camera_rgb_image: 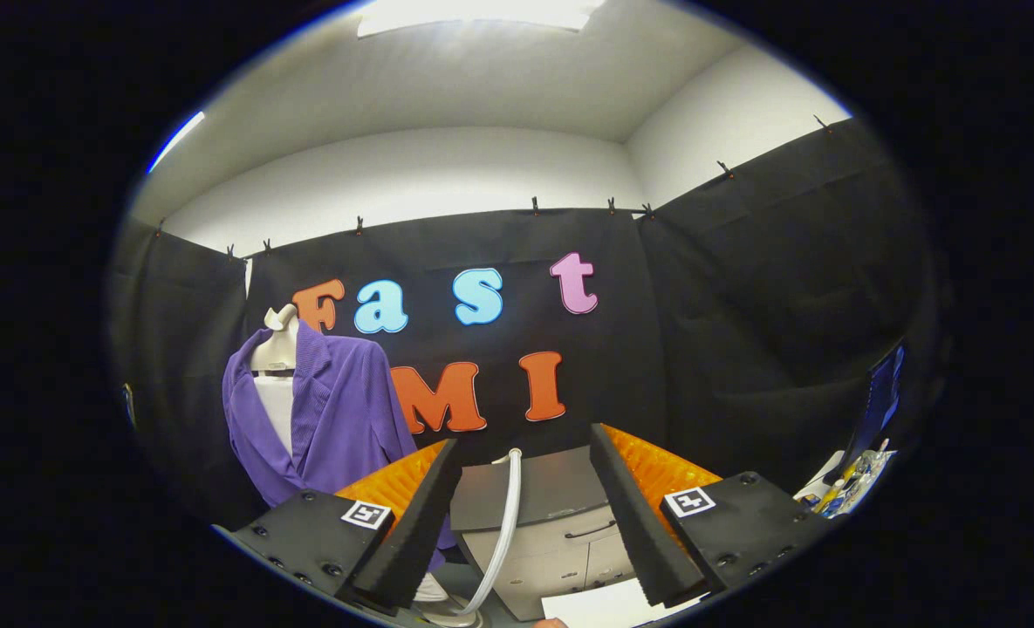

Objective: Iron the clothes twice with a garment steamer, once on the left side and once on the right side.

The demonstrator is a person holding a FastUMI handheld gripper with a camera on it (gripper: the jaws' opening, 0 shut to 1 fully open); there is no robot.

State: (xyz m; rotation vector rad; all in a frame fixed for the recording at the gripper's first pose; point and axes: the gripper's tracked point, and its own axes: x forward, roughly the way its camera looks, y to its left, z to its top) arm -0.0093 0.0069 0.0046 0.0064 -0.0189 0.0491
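Hand-held gripper point(525, 515) sits wide apart, nothing between the foam pads point(412, 523), touching nothing. Landmark: cabinet point(560, 532), grey, directly ahead between the fingers. A white hose point(506, 515) rises in front of the cabinet, running from low near the fingers up to the cabinet top; it is probably the steamer's hose, but the steamer head itself cannot be made out. Jacket point(342, 419), purple, hangs on a pale mannequin point(277, 349) left of the cabinet and further back, against the booth wall, partly hidden behind the left finger. To the right of the cabinet, a cluttered worktop point(848, 488) edge with small items too blurred to identify. Progress, judged: nothing started. No steamer in hand, jacket untouched as far as can be told, neither side pass done. Remaining: take up the steamer, then left-side pass, then right-side pass.
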